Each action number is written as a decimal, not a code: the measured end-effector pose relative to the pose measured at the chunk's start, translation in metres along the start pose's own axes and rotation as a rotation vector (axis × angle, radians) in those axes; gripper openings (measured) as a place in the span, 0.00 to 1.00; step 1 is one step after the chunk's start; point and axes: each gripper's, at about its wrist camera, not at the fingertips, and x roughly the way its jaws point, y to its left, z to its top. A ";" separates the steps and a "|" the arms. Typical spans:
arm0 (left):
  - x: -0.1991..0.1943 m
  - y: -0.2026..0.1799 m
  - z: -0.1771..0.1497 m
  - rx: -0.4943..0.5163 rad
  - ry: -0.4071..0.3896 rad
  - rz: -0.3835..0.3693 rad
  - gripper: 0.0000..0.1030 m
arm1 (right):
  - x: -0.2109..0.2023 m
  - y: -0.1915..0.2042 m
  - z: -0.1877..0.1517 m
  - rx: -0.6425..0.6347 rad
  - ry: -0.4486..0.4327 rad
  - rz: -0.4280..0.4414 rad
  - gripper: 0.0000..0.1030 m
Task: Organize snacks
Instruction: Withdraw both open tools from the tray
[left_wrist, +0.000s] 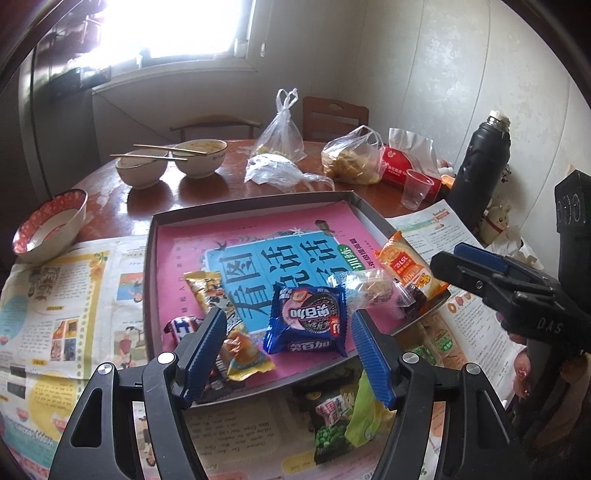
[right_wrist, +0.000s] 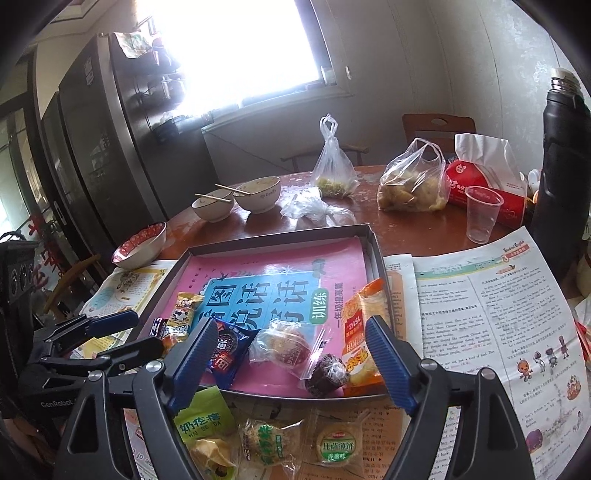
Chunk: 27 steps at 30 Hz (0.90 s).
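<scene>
Both tools stand apart and empty — the left gripper (left_wrist: 288, 343) over the shallow grey tray (left_wrist: 258, 205), the right gripper (right_wrist: 291, 360) at its near rim. Green-wrapped snack packets (right_wrist: 266, 439) lie outside, just before that rim; the blue biscuit packet (left_wrist: 308, 319) is already inside. Judged mid-gathering: next, drop onto a near packet — close squarely.

1. Daylight pours through the window (left_wrist: 177, 26), blown out to pure white.
2. The table (right_wrist: 369, 218) shines with soft glare near its far edge.
3. Picture edges bend and darken; corners are black.
</scene>
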 end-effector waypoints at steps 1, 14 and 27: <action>-0.002 0.001 -0.001 0.000 -0.001 0.002 0.69 | -0.001 0.000 0.000 0.000 -0.002 0.000 0.79; -0.018 0.008 -0.011 -0.007 -0.005 0.014 0.69 | -0.013 0.003 -0.003 -0.011 -0.016 -0.002 0.79; -0.030 0.001 -0.019 0.013 -0.012 -0.008 0.69 | -0.025 0.007 -0.007 -0.022 -0.023 -0.003 0.80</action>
